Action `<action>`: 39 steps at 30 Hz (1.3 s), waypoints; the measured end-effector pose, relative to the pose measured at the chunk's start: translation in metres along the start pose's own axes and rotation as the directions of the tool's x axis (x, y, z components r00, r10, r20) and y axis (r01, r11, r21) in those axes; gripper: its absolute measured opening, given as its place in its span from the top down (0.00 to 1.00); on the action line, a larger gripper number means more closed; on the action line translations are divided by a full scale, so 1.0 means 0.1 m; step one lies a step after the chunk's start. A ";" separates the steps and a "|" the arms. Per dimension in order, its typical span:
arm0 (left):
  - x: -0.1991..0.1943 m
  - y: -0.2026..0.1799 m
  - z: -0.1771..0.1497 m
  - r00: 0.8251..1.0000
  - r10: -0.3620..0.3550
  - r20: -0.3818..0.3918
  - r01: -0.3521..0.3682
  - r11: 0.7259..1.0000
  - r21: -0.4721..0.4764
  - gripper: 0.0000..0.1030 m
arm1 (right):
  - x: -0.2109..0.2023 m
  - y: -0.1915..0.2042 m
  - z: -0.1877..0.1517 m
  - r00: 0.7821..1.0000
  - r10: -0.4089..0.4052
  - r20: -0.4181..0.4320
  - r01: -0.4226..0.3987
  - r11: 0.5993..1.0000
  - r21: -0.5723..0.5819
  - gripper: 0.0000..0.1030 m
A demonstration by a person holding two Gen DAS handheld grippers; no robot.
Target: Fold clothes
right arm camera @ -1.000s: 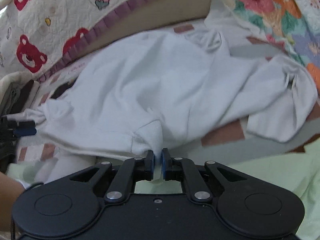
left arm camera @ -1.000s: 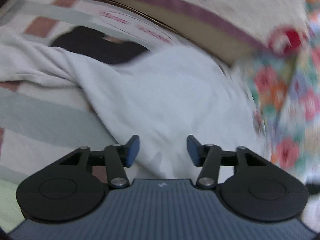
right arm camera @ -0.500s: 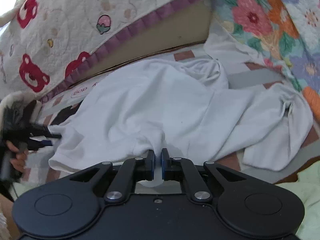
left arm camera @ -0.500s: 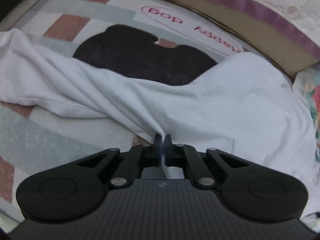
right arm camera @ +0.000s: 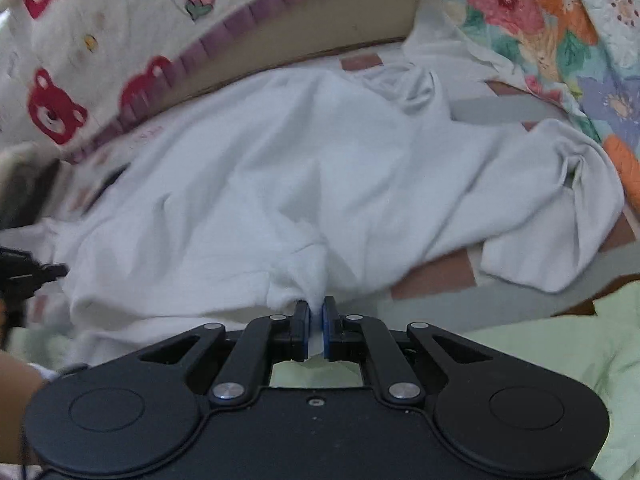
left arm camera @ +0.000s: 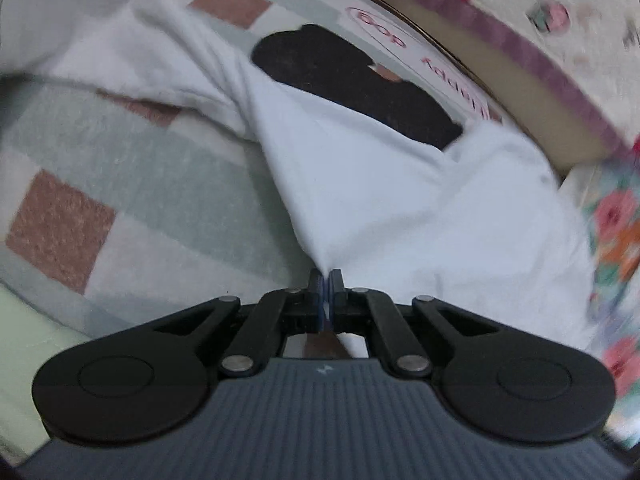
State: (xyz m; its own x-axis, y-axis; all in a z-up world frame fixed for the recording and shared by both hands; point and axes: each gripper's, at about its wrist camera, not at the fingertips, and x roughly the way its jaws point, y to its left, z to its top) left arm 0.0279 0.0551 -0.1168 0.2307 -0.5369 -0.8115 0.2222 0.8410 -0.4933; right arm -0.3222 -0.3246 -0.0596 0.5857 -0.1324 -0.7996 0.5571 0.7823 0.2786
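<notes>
Pinching white shirt (right arm camera: 320,168) w/ both grippers, on checked bed blanket (left arm camera: 132,184).
Left gripper (left arm camera: 325,280) fingers clamped on hem; right gripper (right arm camera: 316,308) fingers narrow, gripping bunched edge.

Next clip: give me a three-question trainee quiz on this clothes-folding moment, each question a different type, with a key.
1. True or false: the left gripper is open above the white shirt.
2. What does the right gripper pinch? A) the shirt's edge B) the floral quilt C) nothing
3. Fill in: a ____ patch on the checked blanket shows beyond the shirt in the left wrist view.

Key: 1 false, shut on the shirt; 2 A; 3 black.
</notes>
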 end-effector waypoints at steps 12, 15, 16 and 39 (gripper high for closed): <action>-0.35 -0.63 -0.08 0.976 -0.218 0.010 0.168 0.779 0.604 0.62 | -0.27 0.11 0.45 0.985 0.101 0.139 -0.101 0.995 -0.004 0.93; -0.44 -0.84 -0.19 0.964 -0.262 -0.043 0.215 0.675 0.706 0.55 | -0.24 0.24 0.74 0.974 0.137 0.180 -0.129 0.990 -0.052 0.93; -0.45 -0.93 -0.25 0.962 -0.270 -0.040 0.210 0.640 0.739 0.53 | -0.21 0.29 0.83 0.970 0.148 0.191 -0.137 0.988 -0.072 0.93; 0.37 -1.94 -0.36 0.986 -0.133 0.106 -0.046 0.389 0.920 0.43 | -0.31 0.55 2.13 0.859 0.314 0.405 -0.184 0.926 -0.329 0.93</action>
State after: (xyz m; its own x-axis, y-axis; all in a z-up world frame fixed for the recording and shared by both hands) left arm -0.0407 -0.1253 -0.0624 0.2979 -0.6477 -0.7012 0.9474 0.2905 0.1342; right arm -0.1844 -0.4074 0.0938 0.9164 -0.1145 -0.3837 0.2148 0.9493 0.2298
